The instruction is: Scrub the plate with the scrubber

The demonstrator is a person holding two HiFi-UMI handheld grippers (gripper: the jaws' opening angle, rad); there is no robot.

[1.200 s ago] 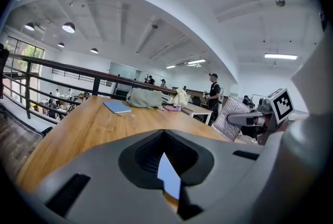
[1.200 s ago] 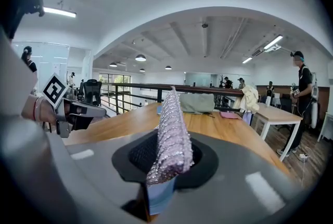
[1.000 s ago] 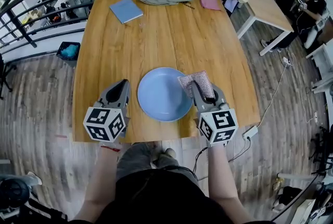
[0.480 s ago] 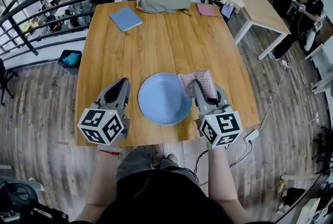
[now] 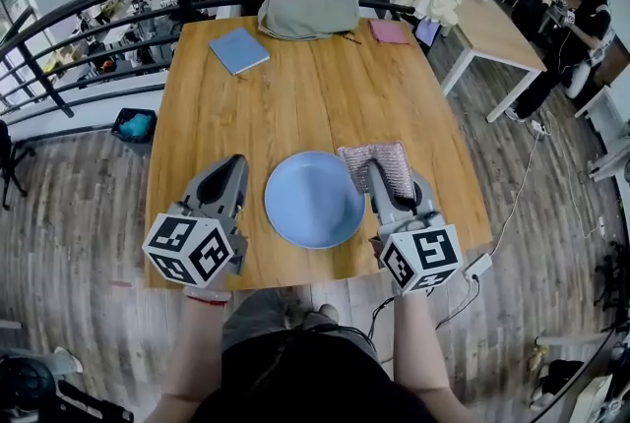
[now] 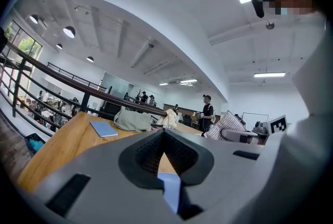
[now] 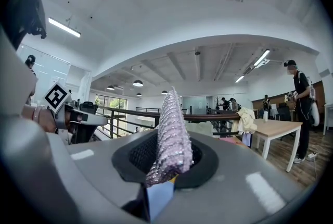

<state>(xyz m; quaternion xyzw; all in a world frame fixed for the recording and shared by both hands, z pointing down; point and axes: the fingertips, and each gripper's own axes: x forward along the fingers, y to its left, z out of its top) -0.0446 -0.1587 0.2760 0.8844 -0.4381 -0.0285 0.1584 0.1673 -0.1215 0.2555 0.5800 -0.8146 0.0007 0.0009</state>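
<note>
Currently the left gripper [image 5: 234, 163] is held clenched and empty beside the plate [image 5: 313, 200] on the table [image 5: 295, 77]. The scrubber [image 5: 382, 160] is pinched in the right gripper [image 5: 377, 179] at the plate's right rim. Scrubbing is judged not yet begun: the scrubber must be pressed onto the plate.

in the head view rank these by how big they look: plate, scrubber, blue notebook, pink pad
1. plate
2. scrubber and blue notebook: about alike; the scrubber is nearer and partly covered
3. pink pad

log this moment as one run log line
left gripper shut, empty, left of plate | right gripper shut on scrubber, at plate's right edge | plate flat on table
</note>
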